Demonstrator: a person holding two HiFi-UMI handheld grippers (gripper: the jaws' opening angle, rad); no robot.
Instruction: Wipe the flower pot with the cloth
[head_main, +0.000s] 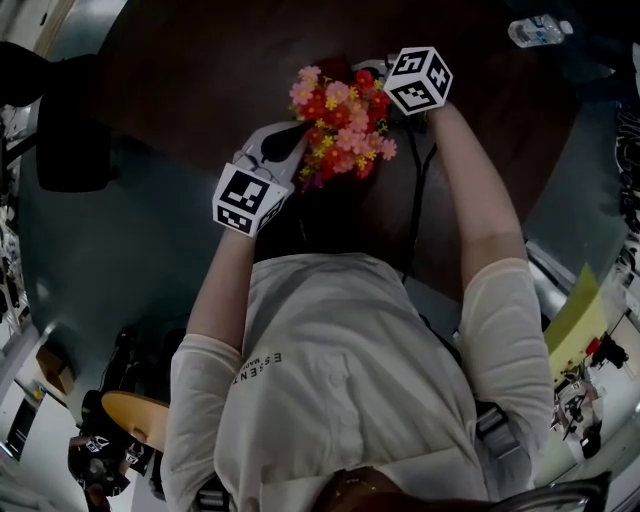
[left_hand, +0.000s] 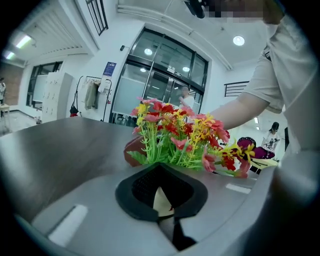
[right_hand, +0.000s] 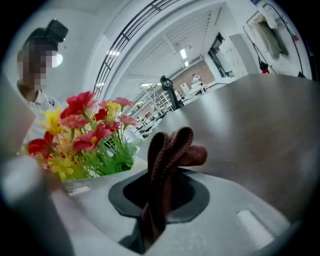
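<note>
A bunch of red, pink and yellow artificial flowers (head_main: 340, 125) covers the flower pot from above on the dark round table (head_main: 190, 70). My left gripper (head_main: 278, 148) sits at the flowers' left side. In the left gripper view it (left_hand: 161, 192) is shut on a cream edge of the pot (left_hand: 163, 204), with the flowers (left_hand: 185, 137) just beyond. My right gripper (head_main: 380, 72) is at the flowers' far right side. In the right gripper view it (right_hand: 162, 185) is shut on a folded brown cloth (right_hand: 172, 147) that sticks up past the pads, with the flowers (right_hand: 85, 135) to its left.
A plastic water bottle (head_main: 537, 30) lies at the table's far right. A black chair (head_main: 70, 150) stands left of the table and a round yellow stool (head_main: 135, 420) stands beside the person. A black cable (head_main: 415, 200) runs down from the right gripper.
</note>
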